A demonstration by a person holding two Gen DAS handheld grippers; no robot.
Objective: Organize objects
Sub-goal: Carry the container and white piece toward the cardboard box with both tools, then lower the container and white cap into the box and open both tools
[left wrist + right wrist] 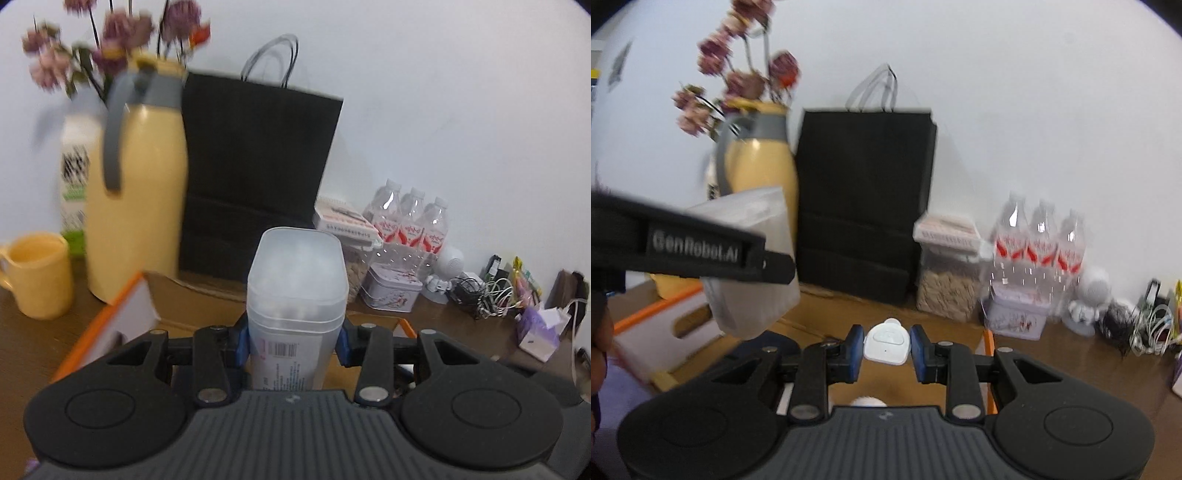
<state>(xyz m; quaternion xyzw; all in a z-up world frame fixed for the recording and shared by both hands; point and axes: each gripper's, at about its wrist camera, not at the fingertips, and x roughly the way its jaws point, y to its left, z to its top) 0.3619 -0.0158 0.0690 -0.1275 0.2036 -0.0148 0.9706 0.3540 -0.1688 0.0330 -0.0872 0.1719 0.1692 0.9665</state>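
Note:
My left gripper [291, 345] is shut on a frosted plastic canister [295, 295] with a barcode label, held upright above an open cardboard box [192, 295] with orange edges. The same canister [753, 266] and the left gripper's side show at the left of the right wrist view. My right gripper [886, 349] is shut on a small white rounded device [886, 345], held over the box [820, 325].
On the brown table stand a yellow jug [136, 192], a yellow mug [37, 278], a black paper bag [255, 177], three water bottles [410, 221], a tin [391, 290], a cereal container [947, 291] and tangled cables [491, 293]. A white wall is behind.

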